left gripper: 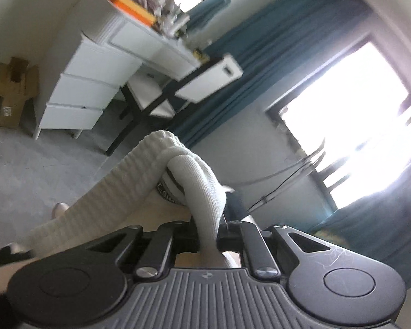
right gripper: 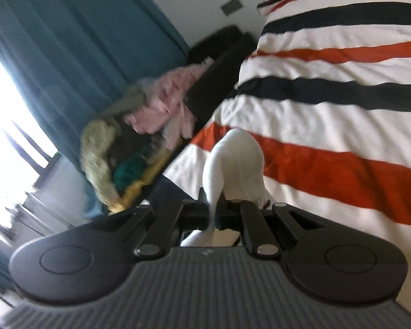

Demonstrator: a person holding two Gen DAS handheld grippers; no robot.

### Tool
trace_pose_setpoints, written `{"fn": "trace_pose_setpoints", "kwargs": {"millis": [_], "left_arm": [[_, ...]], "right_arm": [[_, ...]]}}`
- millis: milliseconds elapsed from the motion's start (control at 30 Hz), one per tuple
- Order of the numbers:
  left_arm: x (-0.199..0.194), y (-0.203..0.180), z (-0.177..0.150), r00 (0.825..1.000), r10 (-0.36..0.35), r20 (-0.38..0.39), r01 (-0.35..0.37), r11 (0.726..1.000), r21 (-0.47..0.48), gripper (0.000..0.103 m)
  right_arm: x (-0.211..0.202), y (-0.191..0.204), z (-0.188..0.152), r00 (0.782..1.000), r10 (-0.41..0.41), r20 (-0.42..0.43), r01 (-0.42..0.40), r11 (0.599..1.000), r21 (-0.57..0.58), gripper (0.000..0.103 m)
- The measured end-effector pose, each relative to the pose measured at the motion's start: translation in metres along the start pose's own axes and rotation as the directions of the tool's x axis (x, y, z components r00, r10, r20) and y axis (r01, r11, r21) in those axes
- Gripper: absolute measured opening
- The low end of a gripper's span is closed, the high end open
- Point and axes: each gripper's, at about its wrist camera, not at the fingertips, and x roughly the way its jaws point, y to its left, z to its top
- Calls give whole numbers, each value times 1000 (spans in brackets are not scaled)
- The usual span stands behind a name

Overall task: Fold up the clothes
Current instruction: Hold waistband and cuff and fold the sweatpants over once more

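My left gripper (left gripper: pixel 207 233) is shut on a cream-white ribbed knit garment (left gripper: pixel 139 170), held up in the air; the cloth loops over in front of the jaws and trails down to the lower left. A dark printed patch shows under the fold. My right gripper (right gripper: pixel 216 208) is shut on a white piece of the same kind of cloth (right gripper: pixel 234 161), which bulges out just ahead of the jaws, above a bed with a red, black and white striped cover (right gripper: pixel 342 115).
A white drawer unit (left gripper: pixel 87 90) with clutter on top, a stool (left gripper: pixel 150 96) and a cardboard box (left gripper: pixel 13 90) stand on the grey floor. Teal curtains (left gripper: pixel 246 63) flank a bright window. A pile of mixed clothes (right gripper: pixel 139 137) lies beside the bed.
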Motion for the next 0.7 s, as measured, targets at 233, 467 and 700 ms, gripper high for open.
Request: {"fn": "trace_pose_setpoints", "kwargs": {"millis": [233, 467, 700], "left_arm": [[141, -11, -15, 988, 140, -70, -132, 985, 108, 12], [174, -16, -30, 976, 198, -89, -181, 968, 174, 19], [124, -7, -27, 985, 122, -121, -107, 986, 129, 39]], "right_arm": [[130, 46, -57, 996, -85, -1, 83, 972, -221, 8], [172, 39, -85, 989, -146, -28, 135, 961, -241, 12], [135, 24, -73, 991, -37, -129, 19, 990, -138, 36]]}}
